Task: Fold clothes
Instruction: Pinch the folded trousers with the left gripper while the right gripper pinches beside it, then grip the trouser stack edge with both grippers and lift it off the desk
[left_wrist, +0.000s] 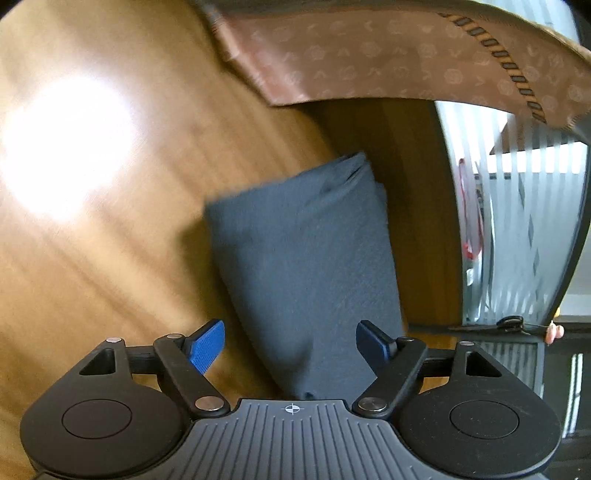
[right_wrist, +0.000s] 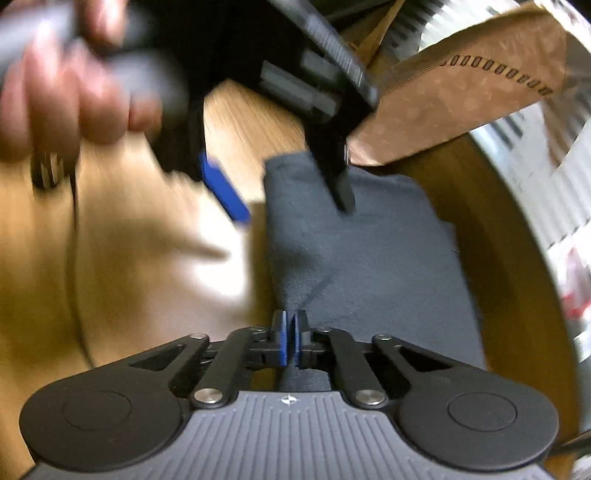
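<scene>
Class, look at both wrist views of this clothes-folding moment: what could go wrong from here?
1. The right gripper is shut on an edge of the folded dark grey cloth; lifting may undo the fold.
2. The open left gripper hovers close above it and might snag it.
3. The brown patterned fabric overhangs and could get dragged.

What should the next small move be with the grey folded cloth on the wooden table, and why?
Probably lift the right gripper a little and carry its pinch across. Its jaws look shut on an edge of the grey folded cloth, while the left gripper hovers open over the same cloth, gripping nothing. The brown patterned fabric lies just beyond, so keep the move short.
</scene>
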